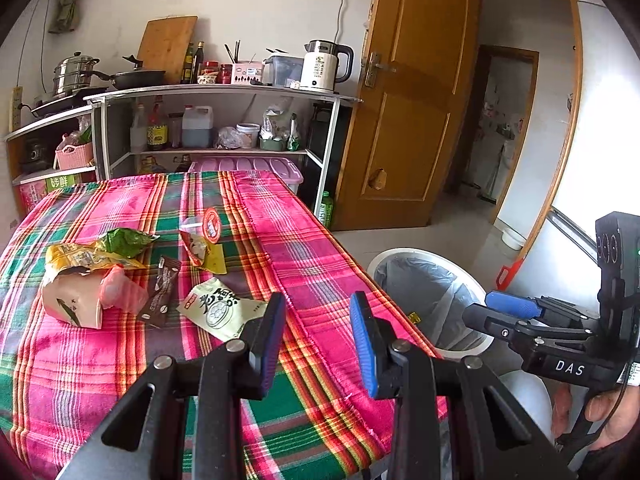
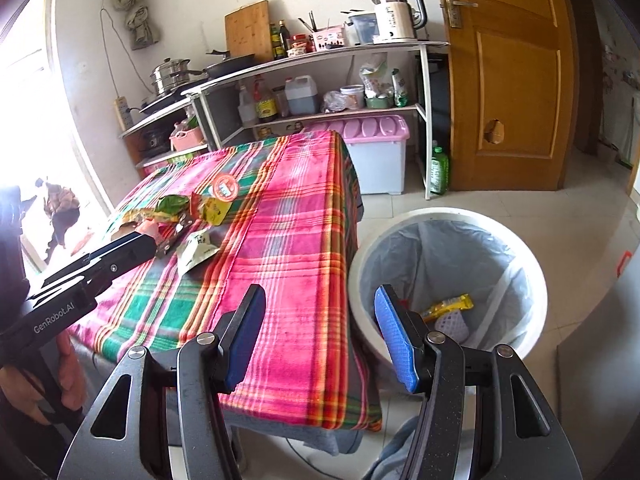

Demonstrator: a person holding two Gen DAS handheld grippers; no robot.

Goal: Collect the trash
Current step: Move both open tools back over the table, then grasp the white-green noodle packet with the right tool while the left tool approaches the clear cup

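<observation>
Left wrist view: the left hand-held gripper (image 1: 318,334) hangs over the near part of the desk (image 1: 320,240) with its jaws partly apart and nothing between the blue pads, the plaid cloth showing through the gap. The trash lies in a loose cluster to its left: a white-and-green wrapper (image 1: 218,308) nearest the tips, a brown sachet (image 1: 160,294) just beside it, a torn paper bag (image 1: 78,298), a yellow packet (image 1: 80,258), a green packet (image 1: 122,240) and a small cup with a red lid (image 1: 210,224) farther back. The pieces overlap or touch, so a pinch on one thin wrapper could likely drag its neighbour or bunch up the cloth and slide everything. The flat wrapper may also slip from the pads if only an edge is caught. Right wrist view: the right hand-held gripper (image 2: 320,320) is also empty, its jaws moderately wide, sitting above the desk's right edge with the bin (image 2: 448,216) just beside the desk and lined with a thin bag; a yellow wrapper (image 2: 448,306) already lies in it. A light wrapper released from too far to the side could flutter onto the floor, and a fingertip dipping low might snag the liner. With both tools near each other, they could also knock together.
</observation>
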